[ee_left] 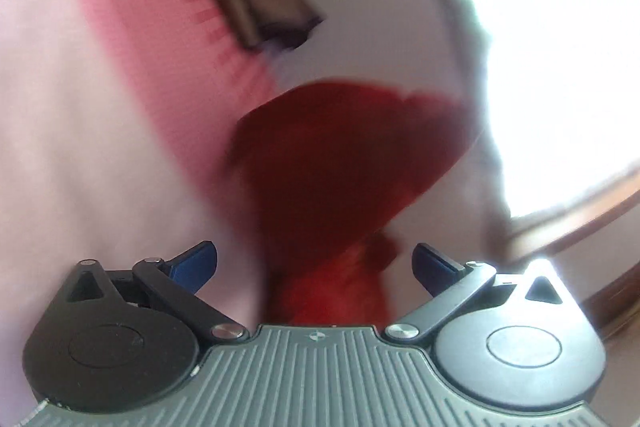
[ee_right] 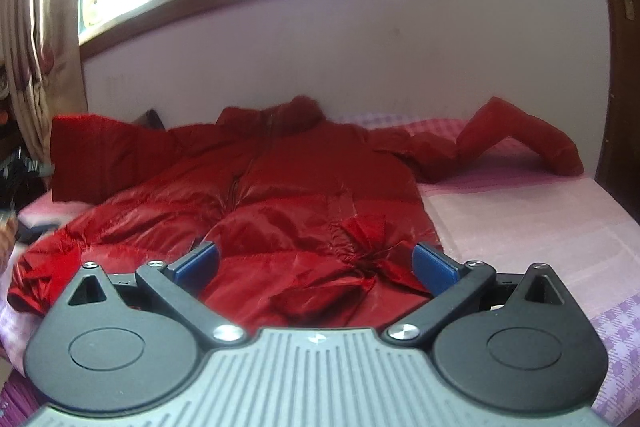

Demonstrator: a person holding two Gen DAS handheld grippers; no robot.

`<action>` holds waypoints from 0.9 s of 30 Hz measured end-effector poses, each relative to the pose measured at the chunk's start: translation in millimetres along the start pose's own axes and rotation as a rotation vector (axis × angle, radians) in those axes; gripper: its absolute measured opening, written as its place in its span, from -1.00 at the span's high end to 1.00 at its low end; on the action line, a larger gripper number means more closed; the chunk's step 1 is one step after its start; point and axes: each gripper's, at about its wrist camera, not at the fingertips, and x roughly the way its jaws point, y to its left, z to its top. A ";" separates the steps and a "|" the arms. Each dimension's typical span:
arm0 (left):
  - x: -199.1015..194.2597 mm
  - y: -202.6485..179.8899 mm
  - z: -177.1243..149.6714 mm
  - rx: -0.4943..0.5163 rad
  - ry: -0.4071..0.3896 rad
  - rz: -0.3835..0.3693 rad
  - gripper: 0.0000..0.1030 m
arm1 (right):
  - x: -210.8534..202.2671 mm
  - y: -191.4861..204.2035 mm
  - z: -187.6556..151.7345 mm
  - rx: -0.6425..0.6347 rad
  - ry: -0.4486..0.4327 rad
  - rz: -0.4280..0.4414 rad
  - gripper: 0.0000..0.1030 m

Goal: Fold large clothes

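Red padded jacket (ee_right: 280, 187) lies lengthwise ahead on the bed (ee_right: 520, 227), hem nearest my right hand-held gripper (ee_right: 316, 263); both hand-held grippers gape wide, empty.

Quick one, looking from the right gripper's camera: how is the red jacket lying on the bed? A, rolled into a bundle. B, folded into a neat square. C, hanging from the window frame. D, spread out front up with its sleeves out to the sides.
D: the red jacket lies spread on the bed, zipper up, a sleeve out to each side.
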 end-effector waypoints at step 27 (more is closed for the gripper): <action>-78.3 -129.6 -65.0 0.445 -0.339 0.119 -0.99 | 12.4 -19.3 18.7 -0.012 0.000 -0.022 -1.00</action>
